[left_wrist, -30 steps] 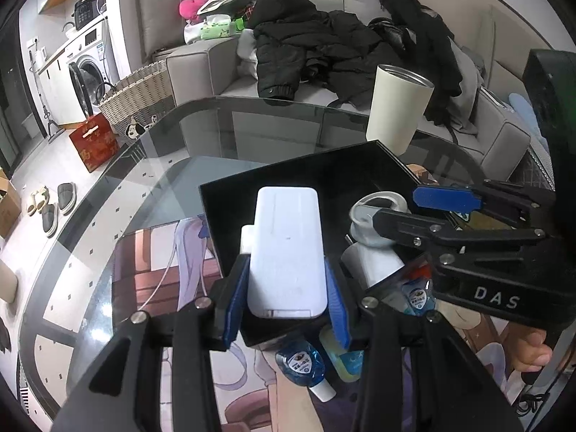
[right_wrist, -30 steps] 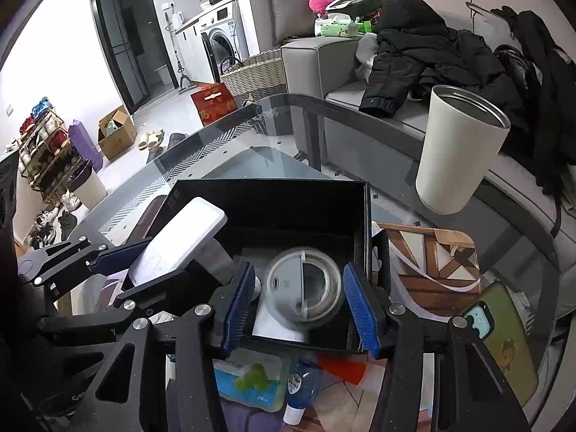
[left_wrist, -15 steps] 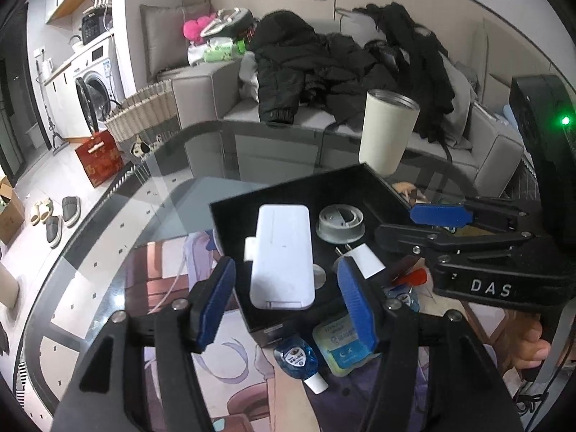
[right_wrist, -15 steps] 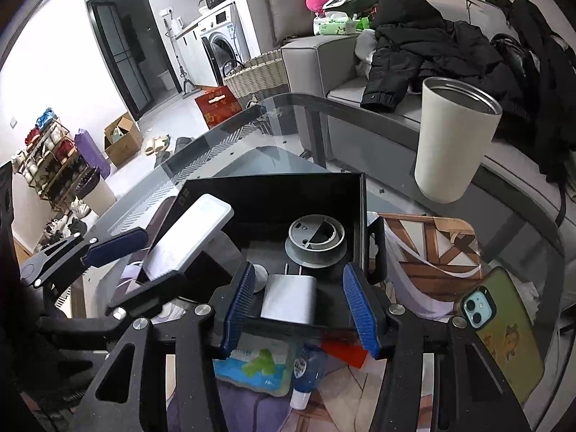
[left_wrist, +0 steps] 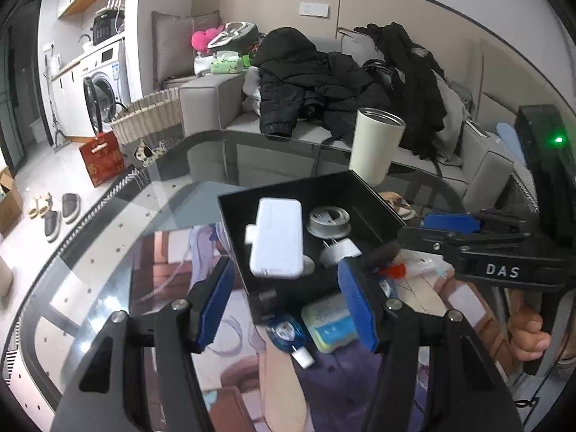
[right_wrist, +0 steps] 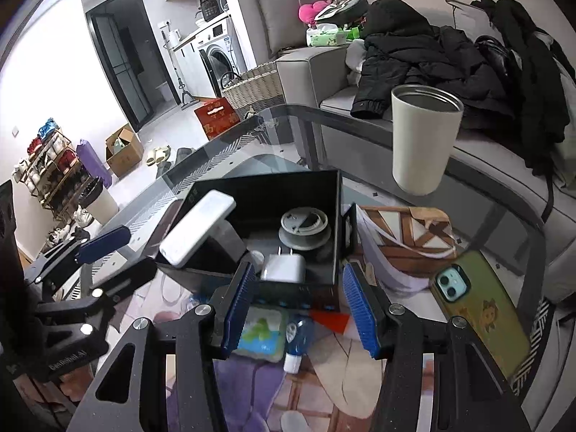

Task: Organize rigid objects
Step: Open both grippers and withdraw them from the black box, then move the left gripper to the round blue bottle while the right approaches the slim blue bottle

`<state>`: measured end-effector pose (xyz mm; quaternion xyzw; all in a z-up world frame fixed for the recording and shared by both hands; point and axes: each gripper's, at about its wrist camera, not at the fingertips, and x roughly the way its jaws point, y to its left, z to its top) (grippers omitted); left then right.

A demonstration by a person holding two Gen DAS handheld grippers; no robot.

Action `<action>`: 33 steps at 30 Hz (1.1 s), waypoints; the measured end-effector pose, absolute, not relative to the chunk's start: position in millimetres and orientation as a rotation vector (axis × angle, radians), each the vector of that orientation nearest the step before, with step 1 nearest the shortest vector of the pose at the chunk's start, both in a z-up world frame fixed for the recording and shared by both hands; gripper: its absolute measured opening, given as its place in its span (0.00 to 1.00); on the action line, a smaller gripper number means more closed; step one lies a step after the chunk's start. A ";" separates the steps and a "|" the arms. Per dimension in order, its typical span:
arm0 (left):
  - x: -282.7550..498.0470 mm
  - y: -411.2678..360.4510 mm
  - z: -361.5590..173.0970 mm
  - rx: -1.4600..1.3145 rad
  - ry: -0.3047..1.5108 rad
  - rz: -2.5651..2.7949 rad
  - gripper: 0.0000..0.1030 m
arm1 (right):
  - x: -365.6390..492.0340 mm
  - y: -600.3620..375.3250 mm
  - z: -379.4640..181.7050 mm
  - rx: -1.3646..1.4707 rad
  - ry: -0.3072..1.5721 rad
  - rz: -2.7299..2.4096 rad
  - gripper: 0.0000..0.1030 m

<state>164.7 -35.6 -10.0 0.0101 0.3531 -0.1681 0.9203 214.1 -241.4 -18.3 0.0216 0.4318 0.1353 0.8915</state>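
Lying in the box (left_wrist: 363, 194) — power bank (left_wrist: 277, 237), beyond left fingers (left_wrist: 216, 302).

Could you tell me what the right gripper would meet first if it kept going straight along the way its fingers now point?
Probably the white charger plug at the near edge of the black box: it sits just ahead of the right gripper, centred between its open fingers. Depth is uncertain; the box's near wall might come first.

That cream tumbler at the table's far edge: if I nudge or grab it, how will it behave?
The cream tumbler stands upright, tall and narrower at its base, so a high push would probably tip it. With no lid on and a round body, it would likely roll once down, possibly off the glass table. Its smooth wall looks stiff but may slip between the pads.
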 end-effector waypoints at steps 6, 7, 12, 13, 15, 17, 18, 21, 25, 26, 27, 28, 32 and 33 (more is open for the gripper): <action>156.1 -38.5 -15.7 0.038 0.739 -0.351 0.59 | 208.7 -243.8 -28.4 0.034 0.927 0.275 0.51; 156.7 -38.3 -17.8 0.036 0.749 -0.351 0.59 | 208.1 -244.6 -29.5 0.033 0.929 0.272 0.49; 157.0 -38.6 -33.9 0.023 0.816 -0.357 0.59 | 206.9 -244.0 -36.8 0.027 0.950 0.276 0.46; 157.7 -39.2 -36.0 0.021 0.825 -0.357 0.59 | 207.1 -243.0 -38.5 0.020 0.956 0.275 0.46; 159.2 -41.1 -40.8 0.020 0.848 -0.358 0.59 | 207.4 -242.0 -41.6 0.015 0.968 0.275 0.45; 161.0 -42.1 -45.7 0.012 0.872 -0.359 0.59 | 208.1 -241.1 -47.1 0.014 0.986 0.278 0.44; 161.6 -42.7 -47.5 0.007 0.881 -0.359 0.59 | 208.6 -240.0 -50.4 0.011 0.994 0.275 0.44; 165.2 -41.3 -54.3 -0.012 0.919 -0.361 0.59 | 209.2 -237.3 -60.4 0.001 1.026 0.276 0.40; 169.0 -39.8 -63.1 -0.016 0.953 -0.347 0.57 | 209.7 -233.9 -70.8 -0.005 1.060 0.289 0.33; 169.2 -38.8 -64.7 -0.021 0.954 -0.339 0.56 | 209.6 -233.5 -73.2 -0.005 1.067 0.293 0.31; 169.9 -38.7 -65.4 -0.022 0.951 -0.338 0.52 | 209.8 -232.7 -75.9 -0.005 1.078 0.298 0.30; 171.0 -39.9 -67.2 -0.010 0.953 -0.338 0.49 | 210.1 -232.3 -77.5 -0.006 1.082 0.298 0.29; 174.7 -40.3 -77.8 -0.010 0.992 -0.342 0.44 | 210.9 -230.3 -83.3 -0.014 1.096 0.299 0.27; 176.4 -40.8 -81.1 -0.008 1.005 -0.339 0.44 | 211.0 -229.7 -84.6 -0.015 1.100 0.299 0.27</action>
